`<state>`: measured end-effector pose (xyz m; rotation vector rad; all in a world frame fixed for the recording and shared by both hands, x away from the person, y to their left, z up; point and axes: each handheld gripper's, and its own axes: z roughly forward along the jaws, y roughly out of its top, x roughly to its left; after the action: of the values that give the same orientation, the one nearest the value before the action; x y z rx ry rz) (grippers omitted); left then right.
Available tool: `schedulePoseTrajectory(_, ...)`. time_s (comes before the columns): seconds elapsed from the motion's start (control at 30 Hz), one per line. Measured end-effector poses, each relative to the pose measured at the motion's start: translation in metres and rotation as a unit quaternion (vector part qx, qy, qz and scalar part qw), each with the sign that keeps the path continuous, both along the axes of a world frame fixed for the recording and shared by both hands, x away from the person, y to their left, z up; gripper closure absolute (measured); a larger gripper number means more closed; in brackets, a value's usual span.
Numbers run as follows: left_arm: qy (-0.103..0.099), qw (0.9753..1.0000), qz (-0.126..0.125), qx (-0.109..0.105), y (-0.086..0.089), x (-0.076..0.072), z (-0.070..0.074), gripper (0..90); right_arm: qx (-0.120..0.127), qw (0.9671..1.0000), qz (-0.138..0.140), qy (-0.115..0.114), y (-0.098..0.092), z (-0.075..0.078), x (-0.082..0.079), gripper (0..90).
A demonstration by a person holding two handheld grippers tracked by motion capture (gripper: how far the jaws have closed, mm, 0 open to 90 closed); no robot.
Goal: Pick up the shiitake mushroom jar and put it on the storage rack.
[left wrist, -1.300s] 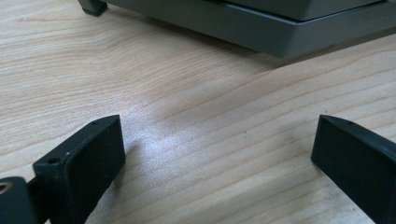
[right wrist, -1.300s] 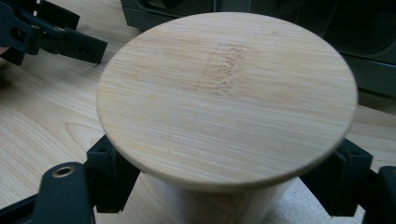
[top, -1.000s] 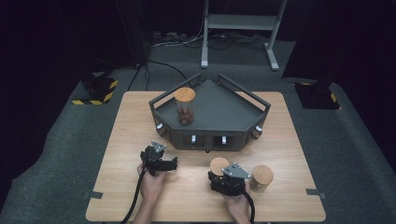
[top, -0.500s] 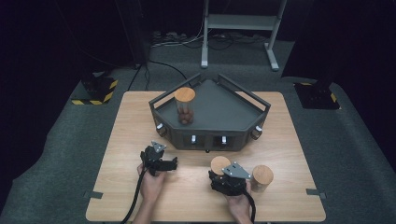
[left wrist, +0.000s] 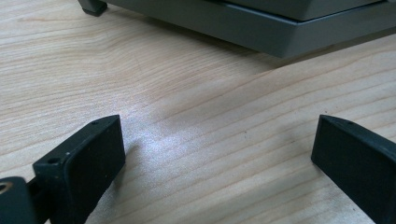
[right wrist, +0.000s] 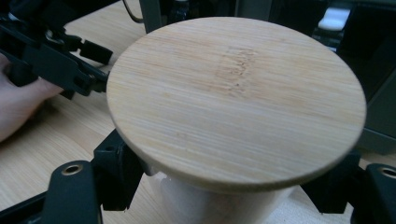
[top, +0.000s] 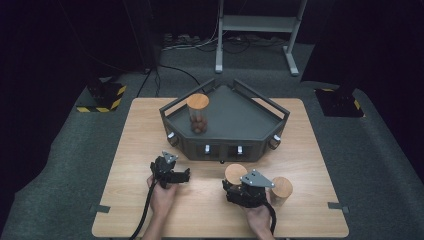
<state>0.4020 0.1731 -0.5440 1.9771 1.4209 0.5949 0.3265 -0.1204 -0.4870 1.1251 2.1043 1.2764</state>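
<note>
Right gripper (top: 239, 186), held in the person's right hand (top: 258, 216) at the near edge of the light wooden desk (top: 130, 140), has its black jaws closed against the sides of a white cylindrical jar with a round bamboo lid (right wrist: 236, 93); in the right gripper view the jaws press in from both sides just under the lid's rim, jar upright. Left gripper (top: 176, 176), in the left hand (top: 161, 196), sits low over bare desk near the front of the dark grey five-sided metal tray (top: 235, 115); its jaws stand wide apart with nothing between them, wood grain visible across the gap in the left gripper view (left wrist: 219, 140), and the tray's grey base edge (left wrist: 261, 28) lies ahead. A second bamboo-lidded jar (top: 281, 189) stands upright on the desk just to the right of the right gripper, near but apart from the held one. Inside the tray, toward its left rear, stands a tall clear jar with a bamboo lid (top: 197, 114), holding brown rounded items in its lower part; what they are cannot be told. Black cable trails from each gripper toward the near edge.
</note>
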Motion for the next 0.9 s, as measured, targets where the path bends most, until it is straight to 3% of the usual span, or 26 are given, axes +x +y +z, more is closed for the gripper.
schedulePoseTrajectory(0.9,0.0,1.0,0.0,0.0,0.0,0.0,0.0,2.6,0.015,0.9989,0.045,0.001,-0.018,0.063,0.014,25.5)
